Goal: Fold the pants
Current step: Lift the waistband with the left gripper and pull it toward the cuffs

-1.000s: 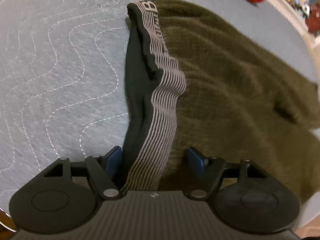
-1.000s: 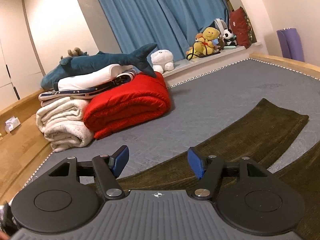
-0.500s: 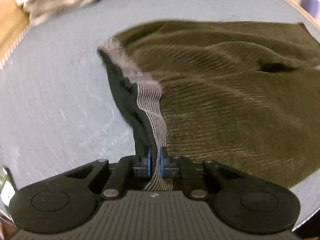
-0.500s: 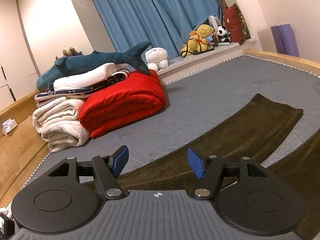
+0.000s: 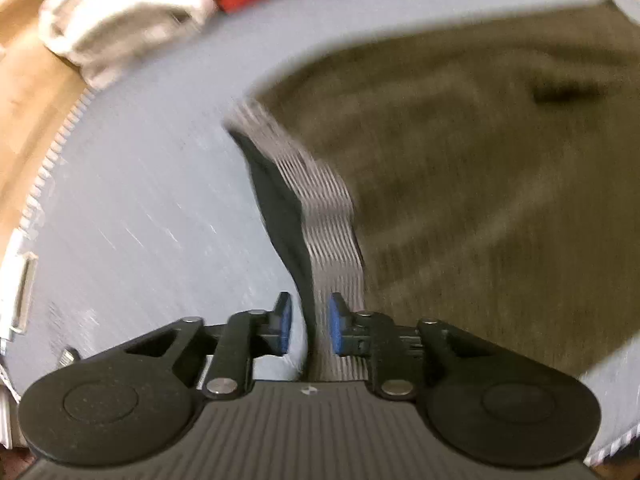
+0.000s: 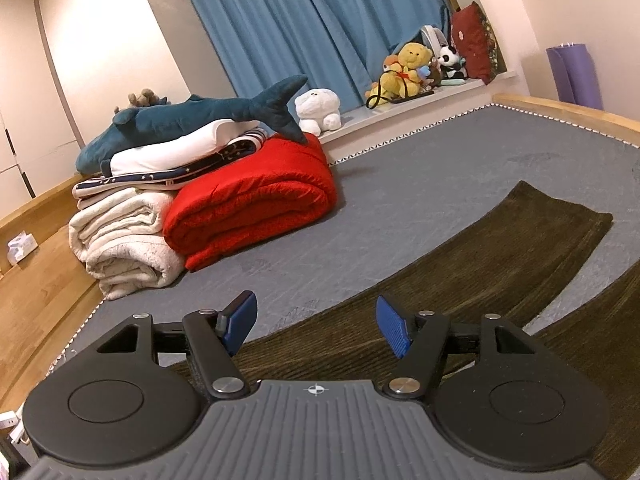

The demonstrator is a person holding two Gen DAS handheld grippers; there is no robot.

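Left wrist view, blurred: left gripper (image 5: 308, 330) jaws opening, striped waistband (image 5: 330, 236) running between the fingers (image 5: 335, 330), right pad just beside it, left pad apart. Olive pants (image 5: 480, 184) lying on the grey mattress (image 5: 140, 200), spreading ahead and right of the fingers.

Right wrist view: right gripper (image 6: 316, 326) fingers standing apart, gripping nothing. Pant leg (image 6: 480, 264) running long-axis from under the fingers away to the right
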